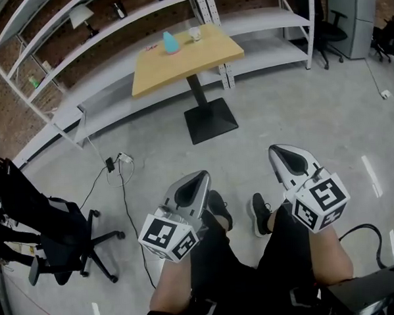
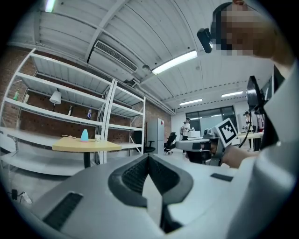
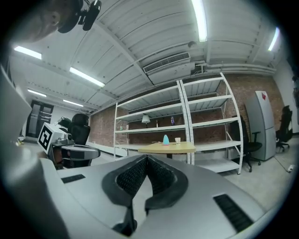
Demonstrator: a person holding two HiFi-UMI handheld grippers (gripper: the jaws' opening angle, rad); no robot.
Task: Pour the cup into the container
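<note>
Far ahead stands a wooden table (image 1: 185,55) on a black pedestal. On it are a light blue rounded container (image 1: 171,43) and a small white cup (image 1: 194,34). The same blue container (image 3: 166,139) and cup (image 3: 177,140) show small in the right gripper view, and again as container (image 2: 84,135) and cup (image 2: 97,137) in the left gripper view. My left gripper (image 1: 193,185) and right gripper (image 1: 286,157) are held low over the person's legs, well short of the table. Both are shut with nothing between the jaws, left gripper (image 2: 148,157) and right gripper (image 3: 147,158) alike.
White metal shelving (image 1: 111,33) runs along the brick wall behind the table. A black office chair (image 1: 63,239) stands at the left, with a power strip (image 1: 121,157) and cable on the concrete floor. A grey cabinet (image 1: 351,14) and another chair (image 1: 328,28) are at the back right.
</note>
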